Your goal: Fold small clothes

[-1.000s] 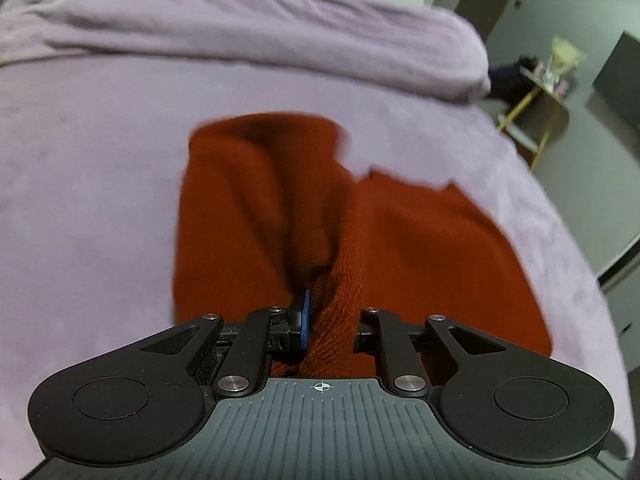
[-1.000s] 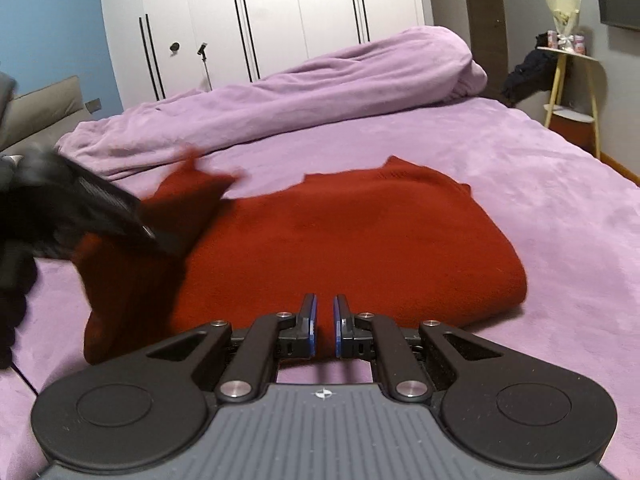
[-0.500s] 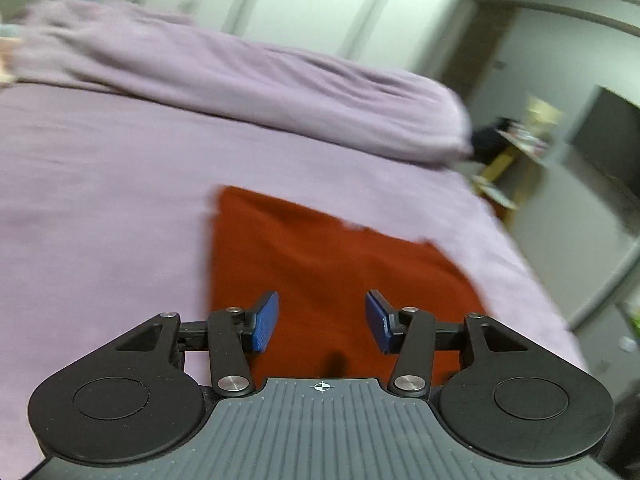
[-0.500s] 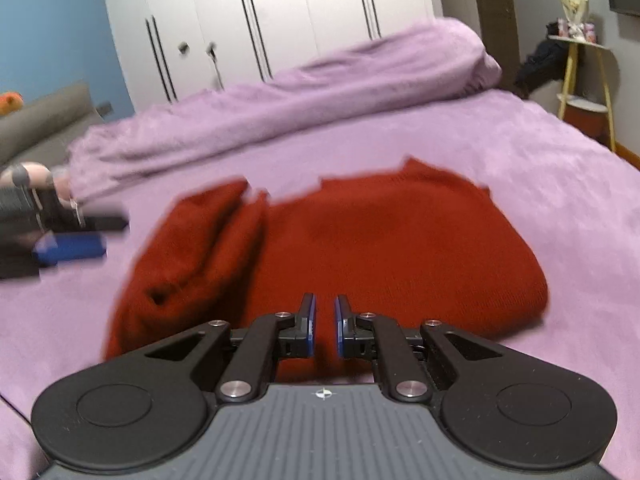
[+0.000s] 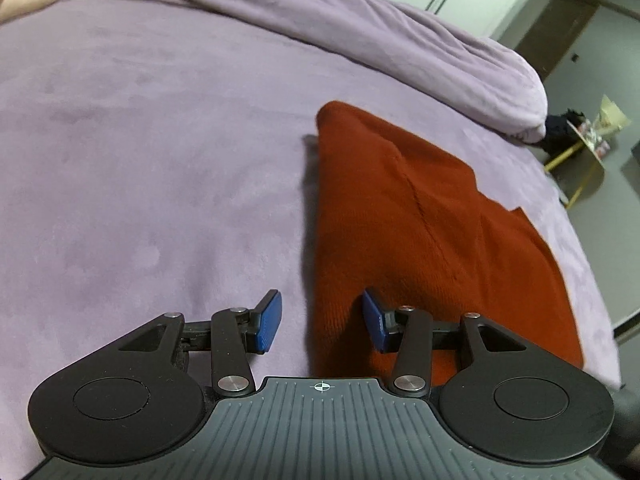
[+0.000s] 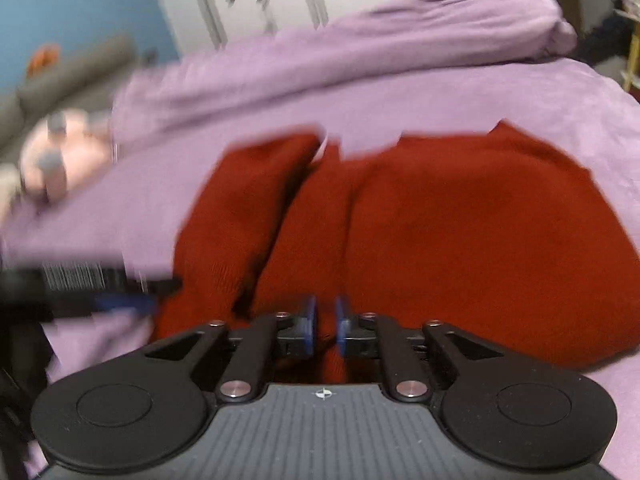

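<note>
We see a rust-red knit sweater [image 5: 420,232] lying on a purple bedspread [image 5: 140,180], its left side already folded inward. Our left gripper [image 5: 322,322] sits at six o'clock with jaws apart, straddling the folded edge. Our right gripper [image 6: 323,330] has jaws nearly together around a ridge of red knit; the blur hides whether they pinch it. We judge further folds remain.
</note>
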### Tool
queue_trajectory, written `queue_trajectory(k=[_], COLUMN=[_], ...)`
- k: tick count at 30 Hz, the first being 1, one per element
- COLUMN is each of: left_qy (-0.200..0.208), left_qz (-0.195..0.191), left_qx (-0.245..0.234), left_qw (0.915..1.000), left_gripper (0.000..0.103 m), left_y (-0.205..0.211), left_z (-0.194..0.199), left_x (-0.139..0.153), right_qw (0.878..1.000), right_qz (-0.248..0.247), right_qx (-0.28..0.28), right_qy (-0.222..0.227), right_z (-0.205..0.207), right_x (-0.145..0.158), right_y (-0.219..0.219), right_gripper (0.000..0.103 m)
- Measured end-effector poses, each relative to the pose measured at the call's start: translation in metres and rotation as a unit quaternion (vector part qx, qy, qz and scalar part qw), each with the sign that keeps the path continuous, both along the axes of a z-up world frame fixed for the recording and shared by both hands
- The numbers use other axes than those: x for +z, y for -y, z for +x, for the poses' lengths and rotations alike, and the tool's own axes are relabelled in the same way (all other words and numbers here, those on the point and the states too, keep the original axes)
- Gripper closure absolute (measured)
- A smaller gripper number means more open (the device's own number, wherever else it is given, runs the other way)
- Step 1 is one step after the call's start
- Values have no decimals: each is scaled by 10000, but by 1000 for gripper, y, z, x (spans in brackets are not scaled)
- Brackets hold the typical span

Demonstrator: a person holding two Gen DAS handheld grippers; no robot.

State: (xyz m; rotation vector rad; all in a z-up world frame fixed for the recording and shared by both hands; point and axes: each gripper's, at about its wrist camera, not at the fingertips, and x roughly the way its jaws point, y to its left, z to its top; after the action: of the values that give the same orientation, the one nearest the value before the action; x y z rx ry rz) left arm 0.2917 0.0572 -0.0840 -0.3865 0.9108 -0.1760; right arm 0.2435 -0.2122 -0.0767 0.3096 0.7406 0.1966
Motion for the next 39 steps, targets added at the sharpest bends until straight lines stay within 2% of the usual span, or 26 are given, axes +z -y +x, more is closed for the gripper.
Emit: queue_trajectory(k=[2, 3, 5, 8, 10, 11, 18, 20, 23, 24, 27, 29, 32, 34, 39], left_qy=[-31, -40, -40, 2, 5, -1, 33, 47, 91, 83, 146, 275, 460, 426, 130], left_qz=[-64, -85, -58, 101, 153, 159, 231, 288, 399, 420, 578, 718, 725, 703, 638], left_qx=[23, 41, 61, -12, -26, -31, -94, -138, -90, -58, -70, -126, -194, -318, -594], left_qw=[10000, 9999, 10000, 9999, 9999, 9999, 9997, 9995, 9991, 9991, 9982, 9970, 9961, 9961, 9961], left_gripper=[54, 54, 54, 54, 54, 54, 54, 52, 51, 49, 46, 46, 45, 43, 42], left_y=[-1, -1, 1, 7, 8, 9, 14, 14, 14, 15, 20, 28, 40, 50, 80], left_z=[1, 0, -1, -1, 0, 1, 0, -2, -10, -12, -17, -20, -22, -20, -12], left_x=[2, 2, 4, 6, 7, 7, 7, 8, 17, 21, 31, 39, 45, 42, 20], right_qw=[9986, 9967, 9907, 9762, 9771, 9781, 9891, 9935, 9981, 9962, 9854, 9806, 9749, 9696, 9633], right_qz=[445, 730, 1222, 1994, 2024, 1989, 1260, 890, -155, -591, -1381, -1574, -1827, -2130, -2624], right_qx=[-228, -209, -70, 22, 117, 198, 372, 426, 578, 631, 715, 609, 422, 310, 293], right_qy=[-140, -271, -603, -852, -637, -582, -661, -566, -118, 124, 688, 1001, 1197, 1165, 478], right_z=[14, 24, 45, 64, 65, 67, 97, 99, 89, 82, 60, 46, 34, 32, 47], right_x=[1, -2, -11, -18, -11, -9, -6, -3, 11, 15, 29, 41, 50, 44, 2], right_y=[13, 17, 19, 17, 10, 6, -24, -32, -51, -59, -65, -57, -39, -28, -9], right_gripper=[67, 65, 50, 51, 53, 57, 59, 85, 88, 89, 90, 90, 90, 90, 91])
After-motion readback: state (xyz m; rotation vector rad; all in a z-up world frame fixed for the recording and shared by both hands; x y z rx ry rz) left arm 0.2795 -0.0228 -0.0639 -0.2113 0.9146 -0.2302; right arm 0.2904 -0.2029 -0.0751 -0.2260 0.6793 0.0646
